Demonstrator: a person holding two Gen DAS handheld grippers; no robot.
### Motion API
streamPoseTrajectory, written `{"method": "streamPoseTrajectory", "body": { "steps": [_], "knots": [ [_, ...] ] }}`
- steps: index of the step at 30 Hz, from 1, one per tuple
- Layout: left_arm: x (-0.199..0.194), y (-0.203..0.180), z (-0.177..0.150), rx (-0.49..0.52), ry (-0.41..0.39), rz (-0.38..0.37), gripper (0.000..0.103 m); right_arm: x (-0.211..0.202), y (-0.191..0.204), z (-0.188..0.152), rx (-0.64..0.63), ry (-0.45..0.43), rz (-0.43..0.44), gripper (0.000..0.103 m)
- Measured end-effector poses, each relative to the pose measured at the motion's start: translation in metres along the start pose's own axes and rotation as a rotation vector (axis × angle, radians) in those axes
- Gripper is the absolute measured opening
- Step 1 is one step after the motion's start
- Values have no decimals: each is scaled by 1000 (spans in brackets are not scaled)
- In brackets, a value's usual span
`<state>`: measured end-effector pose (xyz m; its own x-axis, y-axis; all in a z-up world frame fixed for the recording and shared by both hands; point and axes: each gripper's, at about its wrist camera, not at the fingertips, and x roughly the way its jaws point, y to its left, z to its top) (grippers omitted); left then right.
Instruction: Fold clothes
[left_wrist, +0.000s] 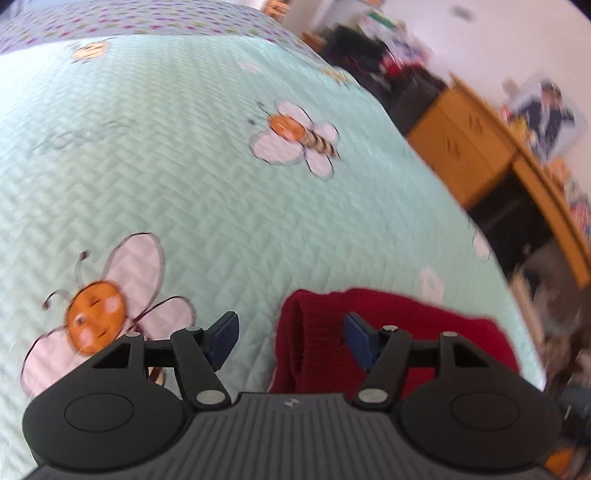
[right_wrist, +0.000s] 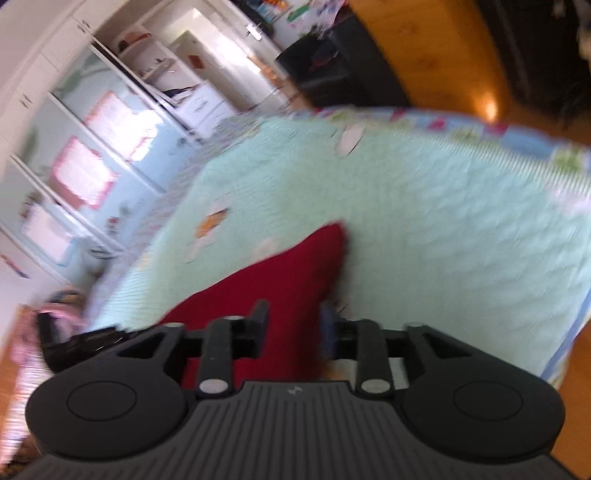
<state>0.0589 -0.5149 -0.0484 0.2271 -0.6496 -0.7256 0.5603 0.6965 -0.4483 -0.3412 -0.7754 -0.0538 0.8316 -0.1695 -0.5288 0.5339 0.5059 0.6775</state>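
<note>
Red sweater (left_wrist: 391, 332) lies on the bee blanket (left_wrist: 207, 177), right under your left gripper (left_wrist: 291, 338), whose fingers are wide apart and empty. Your right gripper (right_wrist: 295, 325) tilts, fingers half open around the sweater (right_wrist: 280, 295).

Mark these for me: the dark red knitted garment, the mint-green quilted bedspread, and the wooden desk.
dark red knitted garment (left_wrist: 325, 343): left wrist view, on its ribbed folded edge.
mint-green quilted bedspread (left_wrist: 192, 177): left wrist view, bare quilting between the bees.
wooden desk (left_wrist: 461, 147): left wrist view, on its drawer front.
</note>
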Motion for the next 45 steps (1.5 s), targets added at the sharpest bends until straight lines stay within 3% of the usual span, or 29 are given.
{"method": "streamPoseTrajectory", "body": {
  "steps": [1, 6, 9, 12, 15, 16, 18, 21, 31, 37, 40, 42, 44, 45],
  "knots": [
    [-10, 6, -5, -33, -12, -30, 65, 0, -4, -5, 25, 19, 26, 70],
    [-59, 39, -59, -260, -50, -205, 67, -1, -29, -36, 176, 98, 155, 78],
    [-81, 44, -98, -321, -52, -254, 67, 2, -28, -52, 153, 149, 113, 80],
    [-97, 42, -130, -357, -75, -281, 67, 3, -28, -60, 136, 134, 122, 83],
    [-102, 42, -158, -423, -90, -323, 68, 8, -21, -61, 91, 142, 147, 76],
    [-102, 41, -167, -442, -91, -330, 69, 10, -18, -62, 79, 153, 150, 62],
    [-99, 38, -179, -476, -88, -308, 71, 13, -15, -64, 76, 174, 150, 42],
    [-94, 38, -191, -526, -113, -270, 71, 13, -15, -66, 109, 173, 130, 34],
    [-80, 39, -182, -536, -276, -118, 72, 13, -12, -62, 209, 221, 174, 33],
    [-68, 22, -177, -416, -314, -77, 88, 18, -18, -62, 273, 236, 255, 33],
    [-61, 14, -178, -365, -328, -69, 90, 21, -23, -62, 295, 237, 290, 33],
    [-56, 9, -178, -331, -337, -63, 80, 21, -25, -64, 288, 234, 291, 33],
    [-56, 7, -168, -296, -335, -53, 24, 20, -26, -66, 283, 229, 284, 33],
    [-57, 8, -162, -278, -332, -47, 24, 19, -25, -66, 281, 226, 280, 33]
  ]
}}
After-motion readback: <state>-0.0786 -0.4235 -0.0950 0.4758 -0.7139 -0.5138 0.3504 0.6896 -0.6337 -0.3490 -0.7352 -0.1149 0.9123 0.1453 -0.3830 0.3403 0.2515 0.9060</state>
